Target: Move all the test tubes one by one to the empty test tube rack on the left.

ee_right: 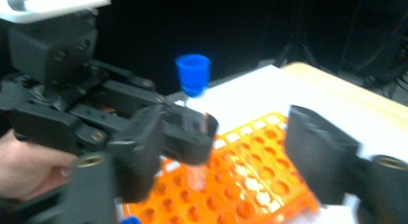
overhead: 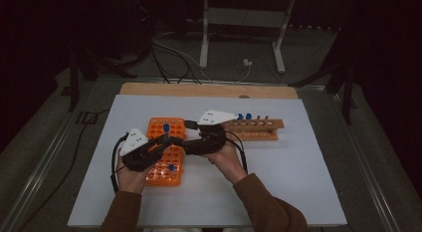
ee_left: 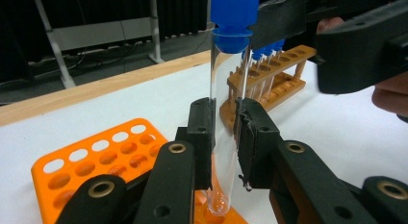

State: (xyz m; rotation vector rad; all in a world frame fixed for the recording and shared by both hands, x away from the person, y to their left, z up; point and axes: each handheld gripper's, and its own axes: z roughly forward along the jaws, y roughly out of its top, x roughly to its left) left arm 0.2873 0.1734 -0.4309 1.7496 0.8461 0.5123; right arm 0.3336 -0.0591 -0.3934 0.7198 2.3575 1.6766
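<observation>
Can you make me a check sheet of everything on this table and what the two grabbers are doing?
Surface: white table top, wooden edge at the back.
Job's things: clear tube with blue cap, upright over orange rack; wooden rack holds more blue-capped tubes.
Clutter: nothing seen.
Grippers: left gripper jaws clamp the tube; right gripper jaws apart, off the tube.
Cables: black gripper cables; floor cables.
Surroundings: dark room, metal stand.

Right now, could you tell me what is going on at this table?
A person works two handheld grippers over an orange rack. The left gripper is clamped on a clear tube with a blue cap, held upright above the rack. The right gripper has its jaws apart around nothing, close beside the tube. A wooden rack with more blue-capped tubes stands behind.
</observation>
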